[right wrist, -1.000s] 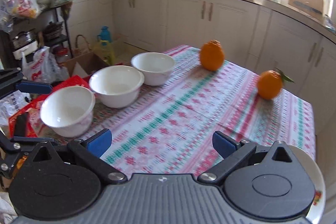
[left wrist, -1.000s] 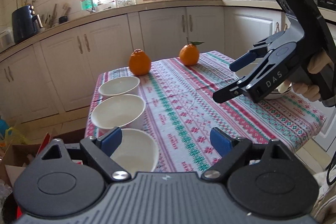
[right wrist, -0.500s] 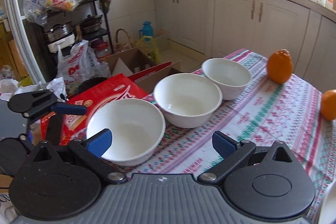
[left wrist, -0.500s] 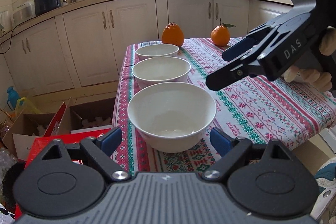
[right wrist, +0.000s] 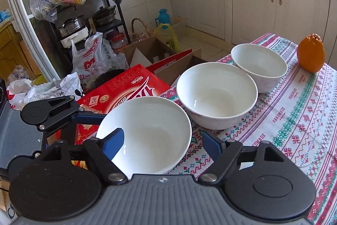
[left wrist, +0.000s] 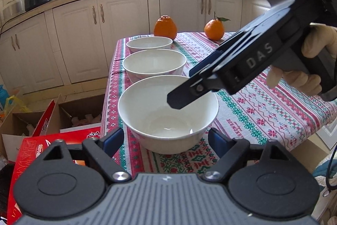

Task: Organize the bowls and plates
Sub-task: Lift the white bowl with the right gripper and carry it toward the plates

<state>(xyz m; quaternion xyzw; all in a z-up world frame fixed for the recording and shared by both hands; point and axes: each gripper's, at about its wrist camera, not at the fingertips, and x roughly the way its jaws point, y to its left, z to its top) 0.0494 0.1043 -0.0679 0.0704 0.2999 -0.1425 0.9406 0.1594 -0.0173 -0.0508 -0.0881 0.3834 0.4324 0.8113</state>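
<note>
- The right gripper (right wrist: 161, 140) has its blue-padded fingers apart and straddles the rim of the nearest bowl (right wrist: 145, 132): one finger reaches inside the bowl, the other sits outside its wall on the table side. Nothing is clamped yet.
- The left gripper (left wrist: 166, 136) is also spread wide, its fingers to either side of the same bowl's base, not touching as far as can be told.
- The step in hand looks like the first pick-up: taking the nearest bowl so it can be stacked.
- The next move calls for closing the right fingers on the rim wall, then lifting straight up and carrying it over the middle bowl (right wrist: 217, 96).
- The three bowls are plain white, deep, glossy and empty. They stand in a row along the edge of the patterned tablecloth (right wrist: 294, 119), the far bowl (right wrist: 259, 66) near an orange (right wrist: 311, 55).
</note>
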